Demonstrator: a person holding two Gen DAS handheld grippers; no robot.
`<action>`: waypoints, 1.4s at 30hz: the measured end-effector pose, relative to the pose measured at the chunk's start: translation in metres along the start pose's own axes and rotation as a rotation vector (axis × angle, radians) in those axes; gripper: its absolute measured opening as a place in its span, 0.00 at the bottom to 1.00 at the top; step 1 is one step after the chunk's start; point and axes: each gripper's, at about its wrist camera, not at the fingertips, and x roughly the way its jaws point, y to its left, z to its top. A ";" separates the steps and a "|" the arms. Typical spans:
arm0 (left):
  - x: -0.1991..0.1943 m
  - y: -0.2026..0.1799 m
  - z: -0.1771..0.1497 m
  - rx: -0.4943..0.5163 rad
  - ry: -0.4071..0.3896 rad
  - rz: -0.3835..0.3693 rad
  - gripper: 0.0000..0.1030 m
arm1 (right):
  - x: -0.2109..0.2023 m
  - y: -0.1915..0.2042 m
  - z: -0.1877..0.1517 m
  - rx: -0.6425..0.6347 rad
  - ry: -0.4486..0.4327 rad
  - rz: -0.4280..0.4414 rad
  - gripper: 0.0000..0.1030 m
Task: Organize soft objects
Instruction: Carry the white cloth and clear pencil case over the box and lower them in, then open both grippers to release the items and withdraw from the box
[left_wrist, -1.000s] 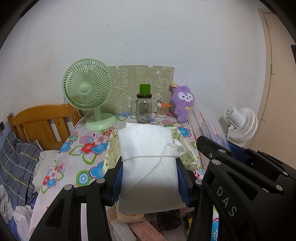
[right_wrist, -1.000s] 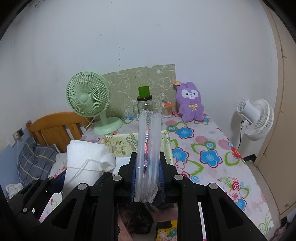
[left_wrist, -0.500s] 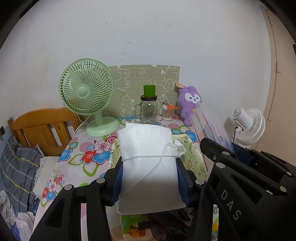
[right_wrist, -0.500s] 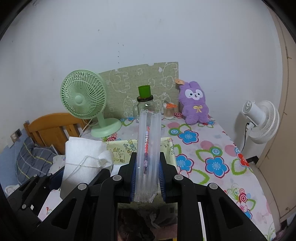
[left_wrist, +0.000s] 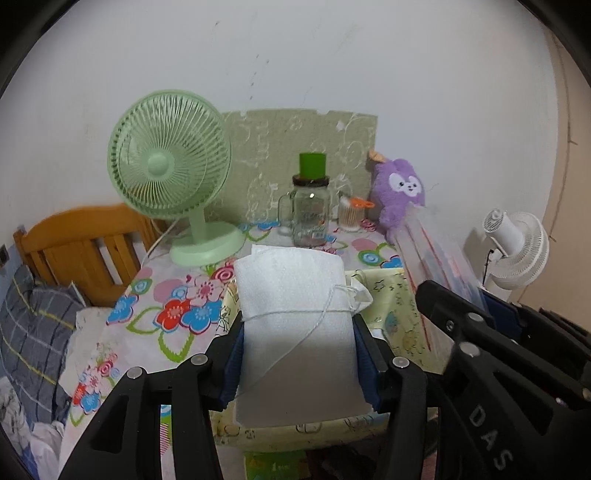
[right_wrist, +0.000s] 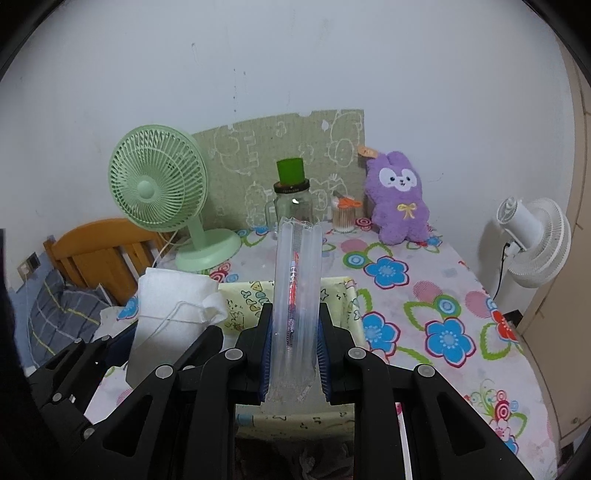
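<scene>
Foam roll (left_wrist: 299, 332), white, string-tied, lower centre of left wrist view, pinched between left gripper (left_wrist: 297, 354) pads, jaws easing apart. Right gripper (right_wrist: 293, 354) clenched on clear air-cushion sleeve (right_wrist: 297, 295), centre frame. Yellow fabric bin (right_wrist: 343, 295) just behind both. Purple plush rabbit (right_wrist: 399, 199) upper right.

Your left gripper (left_wrist: 297, 350) pointed down and forward, jaws opening slightly with the white foam roll (left_wrist: 295, 325) between its pads. Your right gripper (right_wrist: 293, 347), beside it at the same tilt, was clamped tight on the clear plastic sleeve (right_wrist: 297, 295).
</scene>
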 end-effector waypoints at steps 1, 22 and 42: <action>0.003 0.000 0.000 0.000 0.005 -0.002 0.53 | 0.004 0.000 0.000 0.001 0.005 -0.001 0.23; 0.046 0.003 -0.015 0.026 0.095 0.016 0.87 | 0.060 -0.010 -0.017 0.023 0.098 -0.053 0.23; 0.025 -0.001 -0.009 0.011 0.087 -0.020 1.00 | 0.031 -0.008 -0.009 0.012 0.030 -0.047 0.86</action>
